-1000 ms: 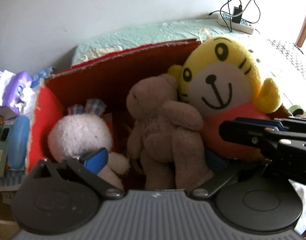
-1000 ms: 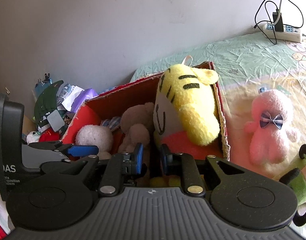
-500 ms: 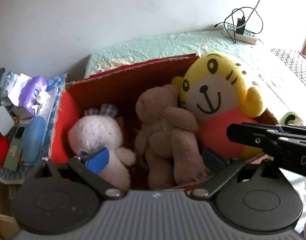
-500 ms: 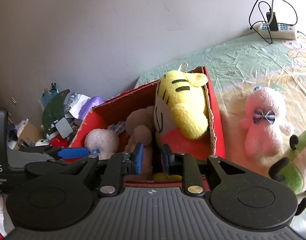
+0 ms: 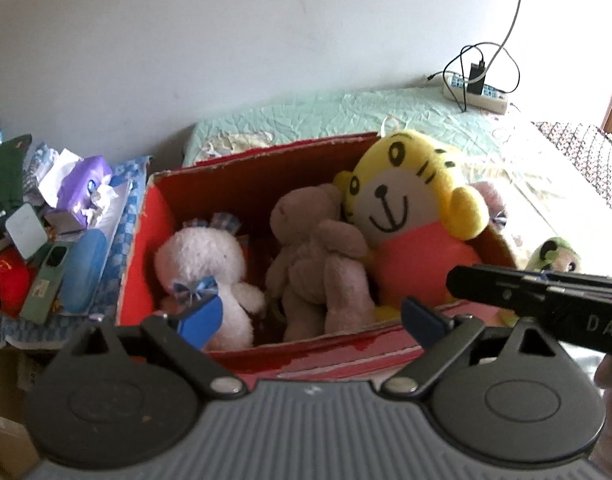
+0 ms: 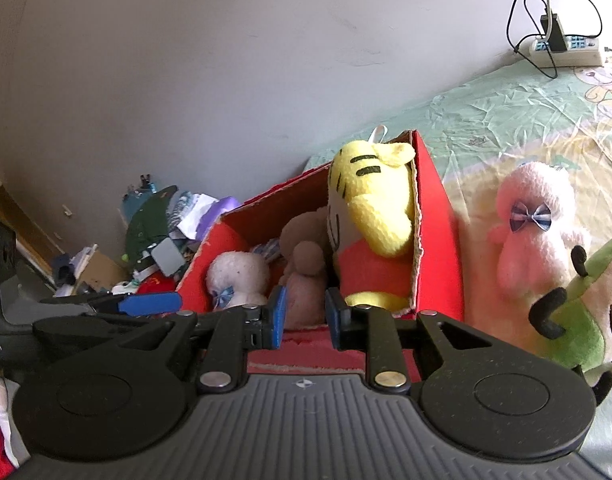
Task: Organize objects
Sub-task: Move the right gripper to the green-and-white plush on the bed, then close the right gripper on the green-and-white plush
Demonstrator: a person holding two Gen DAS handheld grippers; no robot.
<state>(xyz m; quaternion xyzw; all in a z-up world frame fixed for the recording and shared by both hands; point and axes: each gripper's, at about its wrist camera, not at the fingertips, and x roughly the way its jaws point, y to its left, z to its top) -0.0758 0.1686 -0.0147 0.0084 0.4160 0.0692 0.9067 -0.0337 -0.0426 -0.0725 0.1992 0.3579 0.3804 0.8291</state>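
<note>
Red box (image 5: 318, 354) — just ahead of both sets of fingers; tiger (image 5: 410, 216), brown bear (image 5: 318, 256), white bunny (image 5: 203, 256) packed inside. Left gripper (image 5: 312, 318): fingers wide apart, empty. Right gripper (image 6: 303, 318): fingers narrowly apart, empty. Pending — pink toy (image 6: 534, 232), right of right fingers on the bed; likely next pickup.

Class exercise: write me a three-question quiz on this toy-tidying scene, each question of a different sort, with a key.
1. True or false: the yellow tiger plush sits inside the red box.
2. Which toy lies outside the box? A white bunny plush B brown bear plush C pink plush
3. Fill in: the left gripper is ____, holding nothing.

Key: 1 true; 2 C; 3 open
</note>
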